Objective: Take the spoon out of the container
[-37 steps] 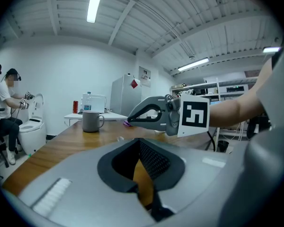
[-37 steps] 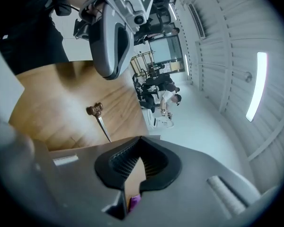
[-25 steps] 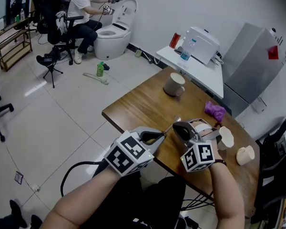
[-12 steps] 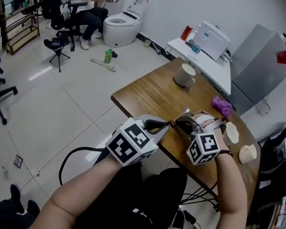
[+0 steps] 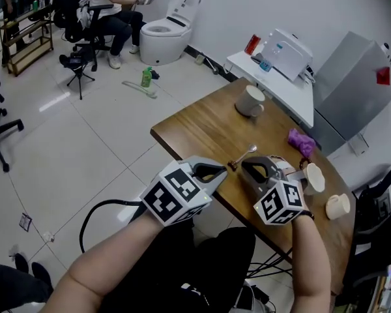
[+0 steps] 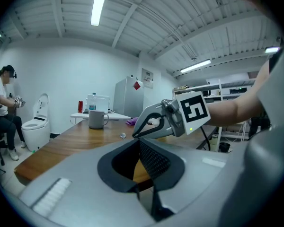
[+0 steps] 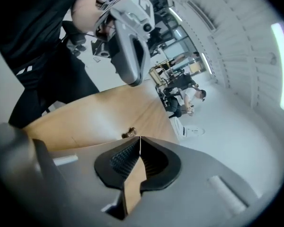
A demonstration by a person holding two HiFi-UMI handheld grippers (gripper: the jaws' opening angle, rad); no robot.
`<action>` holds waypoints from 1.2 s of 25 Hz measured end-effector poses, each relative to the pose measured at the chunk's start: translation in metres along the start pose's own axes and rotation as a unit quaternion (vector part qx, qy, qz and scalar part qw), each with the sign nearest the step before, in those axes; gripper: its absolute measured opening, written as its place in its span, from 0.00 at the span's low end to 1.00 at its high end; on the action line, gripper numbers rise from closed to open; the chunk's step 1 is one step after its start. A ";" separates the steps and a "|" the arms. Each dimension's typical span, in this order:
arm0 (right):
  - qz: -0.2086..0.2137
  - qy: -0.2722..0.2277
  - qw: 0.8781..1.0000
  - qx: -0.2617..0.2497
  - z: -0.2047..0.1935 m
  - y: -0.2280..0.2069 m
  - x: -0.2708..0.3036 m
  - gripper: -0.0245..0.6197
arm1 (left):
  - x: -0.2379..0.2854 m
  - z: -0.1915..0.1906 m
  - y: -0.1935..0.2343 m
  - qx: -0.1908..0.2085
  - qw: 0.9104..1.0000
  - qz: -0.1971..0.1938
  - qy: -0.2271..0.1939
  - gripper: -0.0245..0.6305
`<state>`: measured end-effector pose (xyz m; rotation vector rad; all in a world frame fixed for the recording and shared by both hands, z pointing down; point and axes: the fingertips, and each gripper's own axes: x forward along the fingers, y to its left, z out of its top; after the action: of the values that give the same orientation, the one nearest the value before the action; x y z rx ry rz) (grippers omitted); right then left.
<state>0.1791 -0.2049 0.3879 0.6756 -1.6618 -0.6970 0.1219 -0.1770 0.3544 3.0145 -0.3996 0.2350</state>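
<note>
The brown-tipped metal spoon (image 5: 244, 154) has been released and is now laid flat on the wooden bench (image 5: 195, 132). The left gripper (image 5: 224, 173) and right gripper (image 5: 243, 168) are held just beside it, both closed and empty. Removal is judged complete.

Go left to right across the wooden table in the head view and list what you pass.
left gripper → white mug → purple cloth → cream cup, the rightmost one. The spoon, the right gripper and the other pale cup overlap these, so they are left out.
</note>
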 end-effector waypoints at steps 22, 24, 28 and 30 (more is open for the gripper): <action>-0.142 -0.185 0.864 0.446 -0.017 -0.009 -0.124 0.04 | 0.027 0.008 -0.059 0.025 0.997 -0.078 -0.012 0.06; -0.153 -0.195 0.850 0.464 -0.022 -0.004 -0.136 0.04 | 0.032 0.010 -0.071 0.028 0.995 -0.093 -0.013 0.06; -0.174 -0.194 0.829 0.495 -0.033 0.016 -0.158 0.04 | 0.041 0.012 -0.096 0.033 0.992 -0.123 -0.015 0.06; -0.189 -0.187 0.821 0.505 -0.039 0.027 -0.169 0.04 | 0.045 0.013 -0.109 0.035 0.990 -0.137 -0.016 0.06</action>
<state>0.2462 -0.0647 0.3066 1.7473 -2.2729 -0.1391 0.1960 -0.0854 0.3411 3.0966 0.0248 0.1830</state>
